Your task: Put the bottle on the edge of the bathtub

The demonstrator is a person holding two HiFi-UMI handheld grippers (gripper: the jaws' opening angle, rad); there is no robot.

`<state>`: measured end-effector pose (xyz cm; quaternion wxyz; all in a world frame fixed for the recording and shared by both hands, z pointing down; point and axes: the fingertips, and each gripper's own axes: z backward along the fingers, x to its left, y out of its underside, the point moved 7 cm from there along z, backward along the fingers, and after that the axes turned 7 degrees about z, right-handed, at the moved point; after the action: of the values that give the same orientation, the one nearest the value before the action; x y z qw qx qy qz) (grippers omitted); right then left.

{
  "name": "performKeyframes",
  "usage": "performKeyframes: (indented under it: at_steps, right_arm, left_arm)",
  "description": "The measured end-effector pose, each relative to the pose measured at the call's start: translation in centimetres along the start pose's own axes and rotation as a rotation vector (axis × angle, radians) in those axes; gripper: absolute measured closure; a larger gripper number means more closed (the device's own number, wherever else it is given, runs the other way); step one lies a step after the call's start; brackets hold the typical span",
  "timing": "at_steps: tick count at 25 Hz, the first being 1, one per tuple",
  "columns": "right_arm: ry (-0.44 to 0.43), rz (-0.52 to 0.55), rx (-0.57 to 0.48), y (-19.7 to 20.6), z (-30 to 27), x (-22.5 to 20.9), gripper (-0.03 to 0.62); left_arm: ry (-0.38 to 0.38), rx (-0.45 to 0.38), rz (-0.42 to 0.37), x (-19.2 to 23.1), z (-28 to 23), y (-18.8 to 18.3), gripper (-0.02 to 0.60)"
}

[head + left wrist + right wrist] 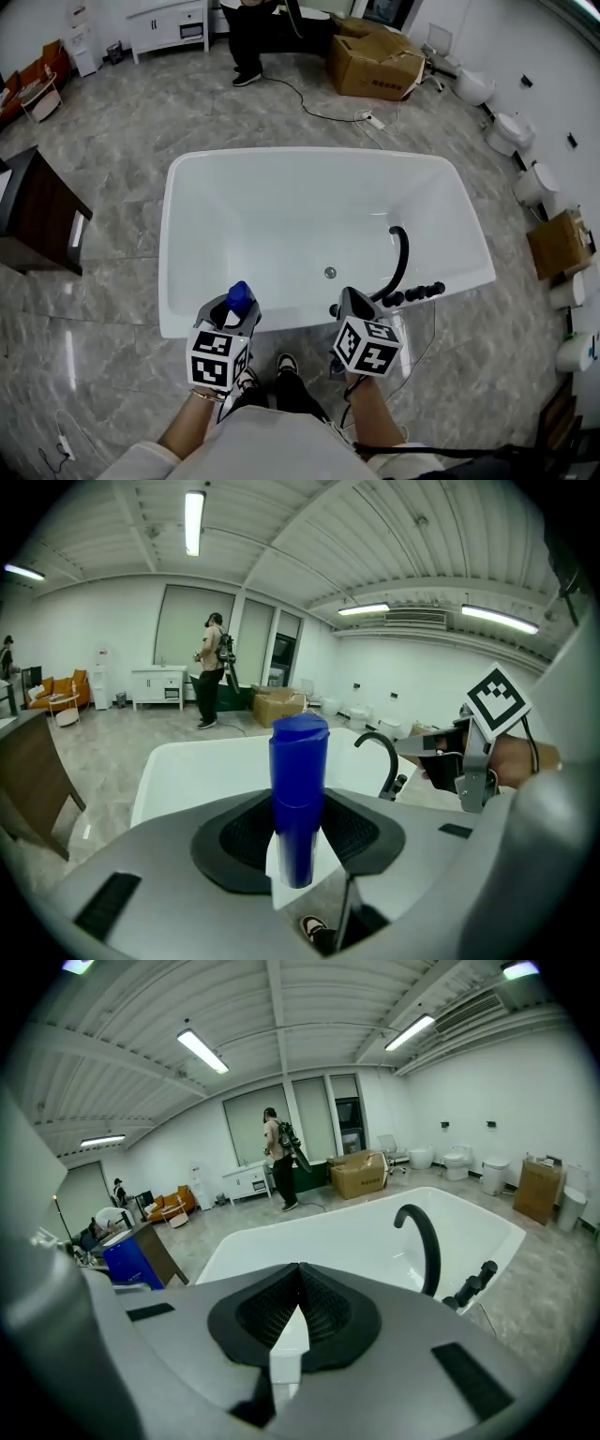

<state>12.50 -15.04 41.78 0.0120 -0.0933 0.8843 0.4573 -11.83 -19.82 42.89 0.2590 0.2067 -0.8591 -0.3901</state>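
A blue bottle (299, 789) stands upright between the jaws of my left gripper (298, 832), which is shut on its body. In the head view the bottle (238, 298) and left gripper (232, 317) hang over the near rim of the white bathtub (176, 234), towards its left end. My right gripper (349, 307) hovers over the same rim further right, near the black faucet (400, 258). Its jaws (300, 1283) are shut with nothing between them. The right gripper view also catches the bottle (131, 1260) at its left side.
Black tap knobs (417, 294) sit on the tub's near right corner. A dark wooden cabinet (33, 216) stands left of the tub. Cardboard boxes (375, 61), a person (248, 37) and a floor cable (328, 112) lie beyond it. Toilets (511, 131) line the right wall.
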Motion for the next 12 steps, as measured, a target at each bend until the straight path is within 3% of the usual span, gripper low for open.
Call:
performKeyframes:
  at_steps: [12]
  right_arm:
    - [0.158,-0.122,-0.022,2.4,4.7,-5.7,0.568]
  left_arm:
    - [0.16,0.066,-0.1,-5.9,-3.0,0.1,0.416]
